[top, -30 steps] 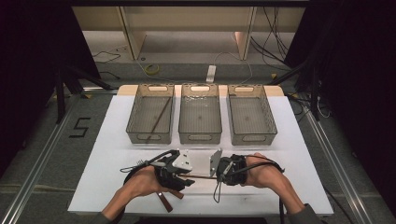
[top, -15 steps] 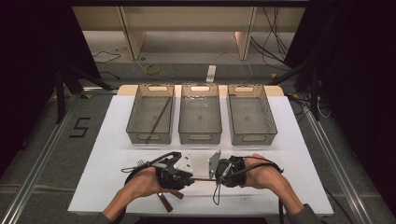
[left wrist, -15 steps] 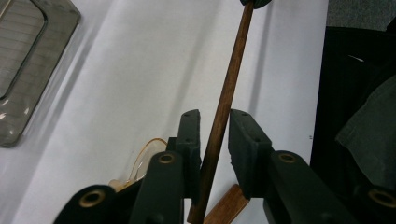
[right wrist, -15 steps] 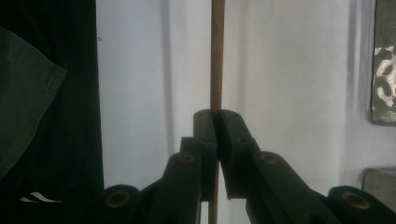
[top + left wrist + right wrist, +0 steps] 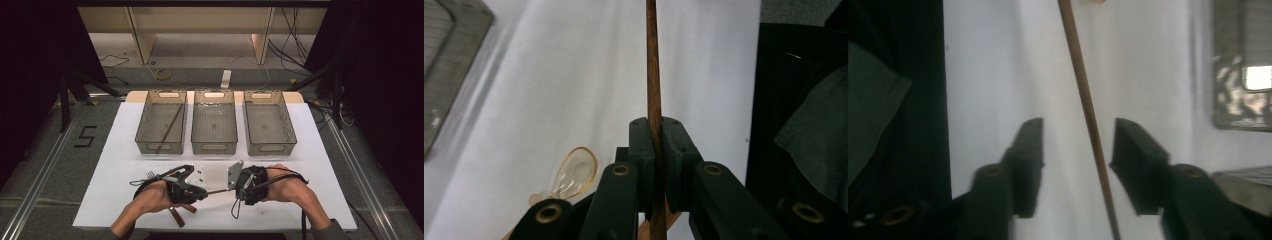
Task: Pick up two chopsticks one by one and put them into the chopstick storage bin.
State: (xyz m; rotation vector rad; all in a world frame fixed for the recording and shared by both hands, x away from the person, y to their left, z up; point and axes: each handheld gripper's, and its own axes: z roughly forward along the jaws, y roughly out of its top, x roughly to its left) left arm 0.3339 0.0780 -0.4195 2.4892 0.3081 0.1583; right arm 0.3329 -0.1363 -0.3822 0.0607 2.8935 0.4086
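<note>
A thin brown wooden chopstick (image 5: 218, 190) spans level between my two grippers near the table's front edge. My left gripper (image 5: 202, 192) has just been closing and is now shut on the chopstick (image 5: 653, 65), which runs straight out from between its pads; the left gripper (image 5: 657, 145) points along the white table. My right gripper (image 5: 235, 188) faces it from the right. Its jaws have just been opening, and the right gripper (image 5: 1078, 145) stands open with the chopstick (image 5: 1083, 85) passing between the pads, touching neither.
Three grey mesh baskets stand in a row at the back: left (image 5: 142, 125) with a dark stick (image 5: 170, 127) inside, middle (image 5: 214, 148), right (image 5: 270, 148). A clear amber spoon (image 5: 574, 172) and brown pieces (image 5: 177, 216) lie by my left hand.
Both hands have stayed almost in place, with the chopstick still bridging the two grippers. The high view is too small to show the jaws moving.
</note>
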